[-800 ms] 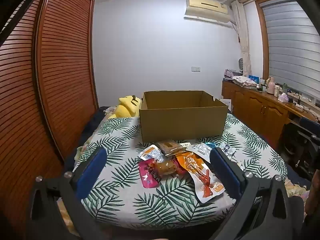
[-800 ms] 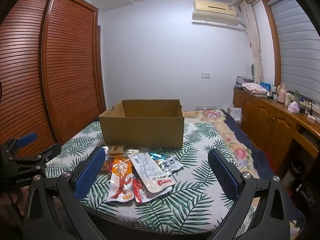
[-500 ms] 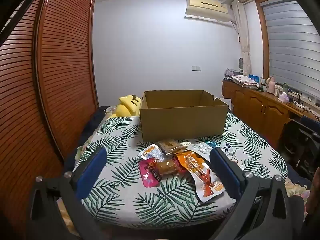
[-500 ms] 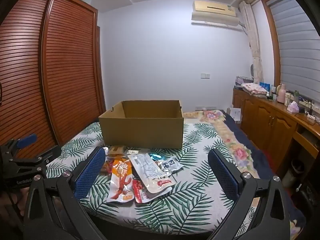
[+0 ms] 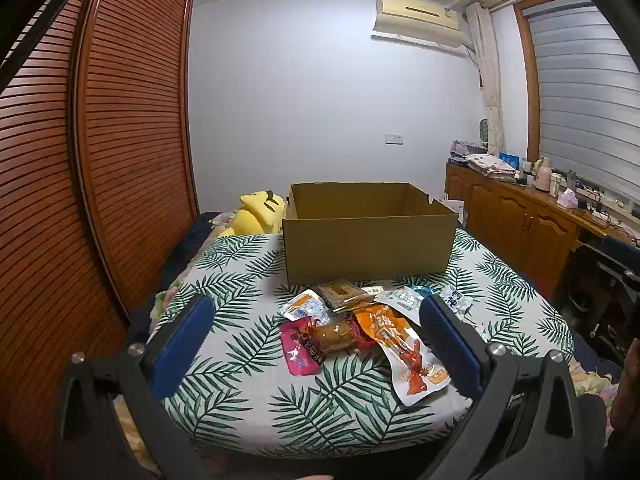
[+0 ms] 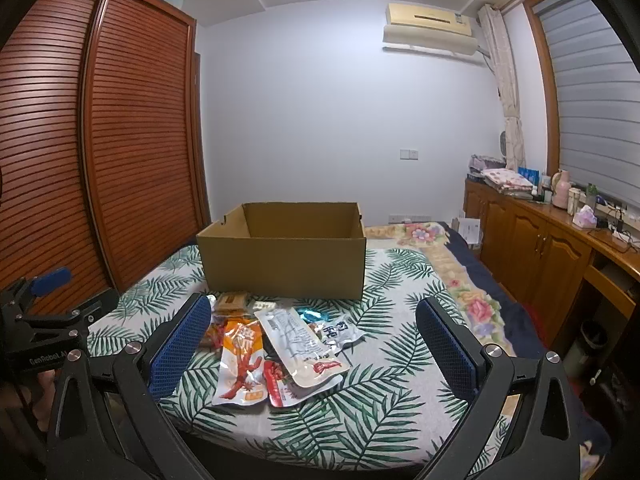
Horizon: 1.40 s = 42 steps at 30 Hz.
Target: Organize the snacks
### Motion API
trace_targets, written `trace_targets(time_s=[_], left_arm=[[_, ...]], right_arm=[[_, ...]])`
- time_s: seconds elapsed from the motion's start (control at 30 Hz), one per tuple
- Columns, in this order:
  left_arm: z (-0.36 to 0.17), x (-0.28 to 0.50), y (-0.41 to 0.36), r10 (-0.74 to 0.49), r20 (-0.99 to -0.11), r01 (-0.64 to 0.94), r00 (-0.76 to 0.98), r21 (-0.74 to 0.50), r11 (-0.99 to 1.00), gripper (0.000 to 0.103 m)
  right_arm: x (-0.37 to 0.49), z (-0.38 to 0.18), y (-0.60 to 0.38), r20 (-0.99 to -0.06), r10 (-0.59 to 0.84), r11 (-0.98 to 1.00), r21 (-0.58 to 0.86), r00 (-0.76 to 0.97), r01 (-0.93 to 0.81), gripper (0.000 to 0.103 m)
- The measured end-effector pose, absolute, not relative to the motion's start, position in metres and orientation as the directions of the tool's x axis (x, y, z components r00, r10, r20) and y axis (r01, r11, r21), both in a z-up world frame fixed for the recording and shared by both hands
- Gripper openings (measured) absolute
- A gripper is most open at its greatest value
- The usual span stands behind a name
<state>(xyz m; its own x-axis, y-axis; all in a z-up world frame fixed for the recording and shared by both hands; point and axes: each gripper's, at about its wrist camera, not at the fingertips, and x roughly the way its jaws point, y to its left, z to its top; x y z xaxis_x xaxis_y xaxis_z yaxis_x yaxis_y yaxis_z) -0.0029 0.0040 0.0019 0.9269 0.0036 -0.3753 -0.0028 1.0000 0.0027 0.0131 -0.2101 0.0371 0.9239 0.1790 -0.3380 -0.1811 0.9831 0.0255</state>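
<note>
The snack packets (image 5: 360, 328) lie in a loose overlapping heap on the leaf-print cover (image 5: 240, 368), ahead of both tongs and just in front of the open cardboard box (image 5: 368, 248). In the left wrist view the heap sits between the two blue pads but beyond them: a pink packet (image 5: 301, 347) nearest the left pad, a brown vacuum-packed piece (image 5: 334, 334) touching it, and a long orange-and-white packet (image 5: 404, 354) with a red crayfish picture running toward the right pad. Farther off, close to the box wall, lie a small white-and-orange sachet (image 5: 304, 306) and a flat brown packet (image 5: 340, 293). In the right wrist view the same heap lies nearer the left pad; a long clear-white packet (image 6: 300, 344) crosses over a red one (image 6: 280, 388), with a small white packet printed in dark characters (image 6: 338, 333) and a bit of blue foil (image 6: 310, 313) just behind. The left tongs (image 5: 316, 344) stand wide apart with nothing between the pads, and the right tongs (image 6: 312, 348) are likewise spread wide and hold nothing; neither touches a packet. The box stands upright, and what shows of its inside is bare. A yellow plush toy (image 5: 260, 216) lies beyond the box to the left tongs' left. Slatted wooden doors (image 5: 132, 140) run along that side, and a wooden cabinet (image 6: 532, 256) with clutter on top lines the wall to the right of the right tongs.
</note>
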Motion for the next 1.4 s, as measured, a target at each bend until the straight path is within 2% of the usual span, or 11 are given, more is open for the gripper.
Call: trace_targets(time_s=[1.4], left_arm=[[0.014,-0.009,0.007,0.006,-0.348,-0.008,0.938,-0.005,1.000,0.103]], right_arm=[[0.009,0.036,-0.206,-0.332,0.187,0.982,0.034,0.925,-0.187,0.103]])
